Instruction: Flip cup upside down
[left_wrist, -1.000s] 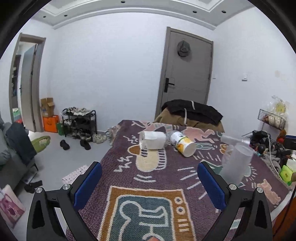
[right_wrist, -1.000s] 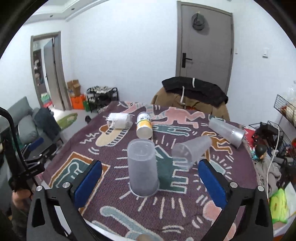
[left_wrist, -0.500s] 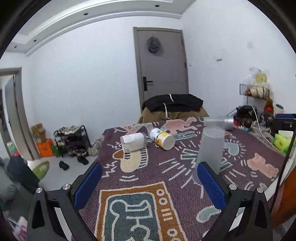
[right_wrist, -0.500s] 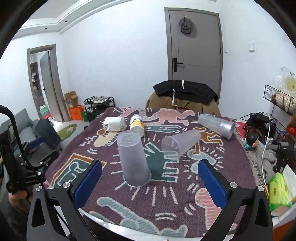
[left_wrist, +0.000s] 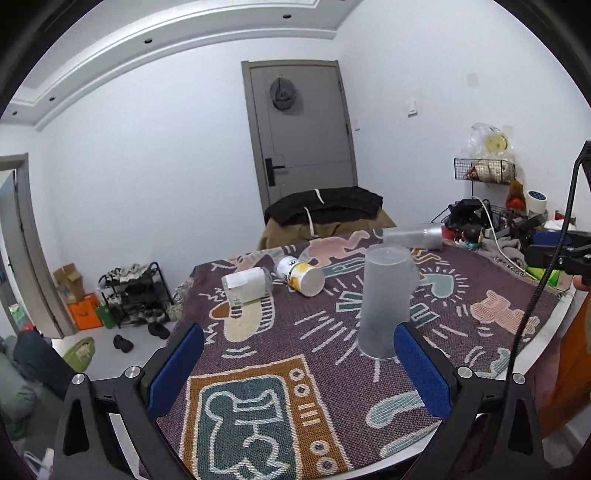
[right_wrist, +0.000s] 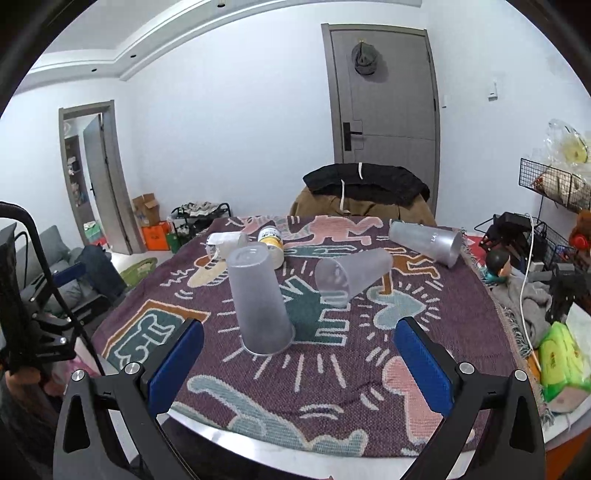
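Note:
A frosted clear cup (right_wrist: 260, 302) stands upside down on the patterned cloth; it also shows in the left wrist view (left_wrist: 384, 302). A second frosted cup (right_wrist: 349, 278) lies on its side behind it. A third frosted cup (right_wrist: 426, 242) lies on its side at the far right, and shows in the left wrist view (left_wrist: 413, 236) too. My right gripper (right_wrist: 298, 363) is open and empty near the table's front edge. My left gripper (left_wrist: 298, 363) is open and empty, with the upside-down cup just beyond its right finger.
A yellow and white cup (left_wrist: 301, 277) and a small clear cup with a white label (left_wrist: 245, 288) lie on their sides at the far left of the table (right_wrist: 332, 452). A chair with a black jacket (right_wrist: 365, 186) stands behind. Clutter (right_wrist: 561, 354) sits right.
The left wrist view has swung right, so the upside-down cup now sits nearer its middle. My right gripper has drawn back and a little higher. Both stay open.

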